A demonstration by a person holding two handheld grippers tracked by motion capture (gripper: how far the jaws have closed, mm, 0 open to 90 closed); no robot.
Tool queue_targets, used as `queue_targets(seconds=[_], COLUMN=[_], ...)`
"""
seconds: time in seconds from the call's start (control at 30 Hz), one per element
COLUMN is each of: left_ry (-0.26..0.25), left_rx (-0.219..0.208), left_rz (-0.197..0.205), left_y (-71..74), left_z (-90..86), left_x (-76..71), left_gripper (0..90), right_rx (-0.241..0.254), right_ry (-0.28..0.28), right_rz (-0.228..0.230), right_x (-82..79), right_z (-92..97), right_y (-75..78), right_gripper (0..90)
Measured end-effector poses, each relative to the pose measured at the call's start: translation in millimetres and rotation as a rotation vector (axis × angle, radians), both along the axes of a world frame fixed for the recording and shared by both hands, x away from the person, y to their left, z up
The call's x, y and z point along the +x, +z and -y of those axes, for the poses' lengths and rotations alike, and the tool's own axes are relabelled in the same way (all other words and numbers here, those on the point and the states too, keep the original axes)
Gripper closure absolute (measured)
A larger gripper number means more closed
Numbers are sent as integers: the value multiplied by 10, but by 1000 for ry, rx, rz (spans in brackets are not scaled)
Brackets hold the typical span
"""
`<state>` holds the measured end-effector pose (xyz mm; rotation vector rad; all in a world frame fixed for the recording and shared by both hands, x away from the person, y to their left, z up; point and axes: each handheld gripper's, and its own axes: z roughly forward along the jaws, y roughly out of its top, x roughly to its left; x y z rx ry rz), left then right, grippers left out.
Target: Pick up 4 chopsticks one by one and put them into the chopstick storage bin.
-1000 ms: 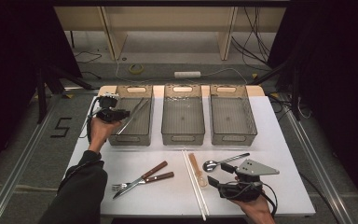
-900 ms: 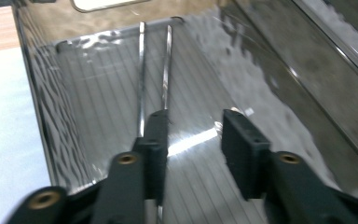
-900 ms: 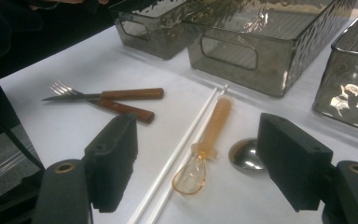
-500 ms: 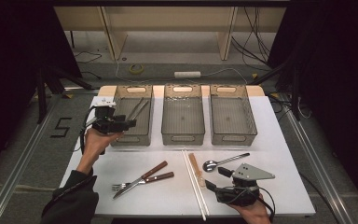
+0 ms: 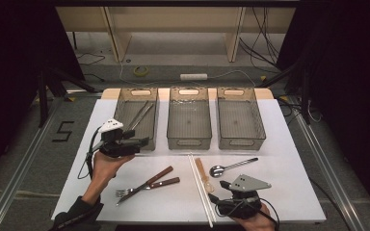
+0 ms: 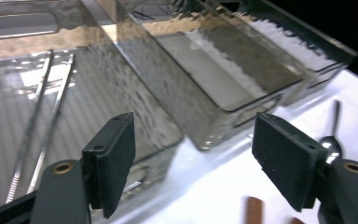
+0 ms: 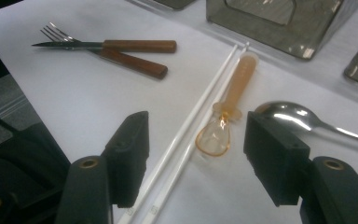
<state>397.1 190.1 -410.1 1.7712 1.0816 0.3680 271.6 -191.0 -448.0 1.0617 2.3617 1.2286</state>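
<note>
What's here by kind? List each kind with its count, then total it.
Bins: 3 (left, middle, right)
Chopsticks: 4 (2 white, 2 metal in the left bin)
Spoons: 2 (metal, amber)
Fork: 1
Knife: 1
Total: 11

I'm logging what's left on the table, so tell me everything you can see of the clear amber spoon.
The amber spoon looks like translucent orange-tinted plastic, with a small rounded bowl, a little flared collar and a flat, straight handle. It lies flat on the white table, bowl toward the person, beside the white chopsticks and near the metal spoon. Whether it touches the chopsticks is unclear. The right gripper points at it with open fingers, not touching it.
</note>
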Motion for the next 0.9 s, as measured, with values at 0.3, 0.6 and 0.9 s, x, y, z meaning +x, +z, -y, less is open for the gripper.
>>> queue_targets(seconds=[0.3,0.6,0.9], left_ry=[-28,-68,-74], left_rx=[-9,-17,-13], left_rz=[14,32,79], left_y=[-59,-63,-25], left_z=[23,18,1], left_x=[-236,-433,-604], left_gripper=[261,236,233], right_rx=[-25,-15,-73], right_ry=[-53,-129,-161], right_rz=[-19,-10,-29], right_x=[-104,-239,-323], right_z=[-62,-137,-219], right_y=[-90,-147,-260], right_gripper=[456,463,501])
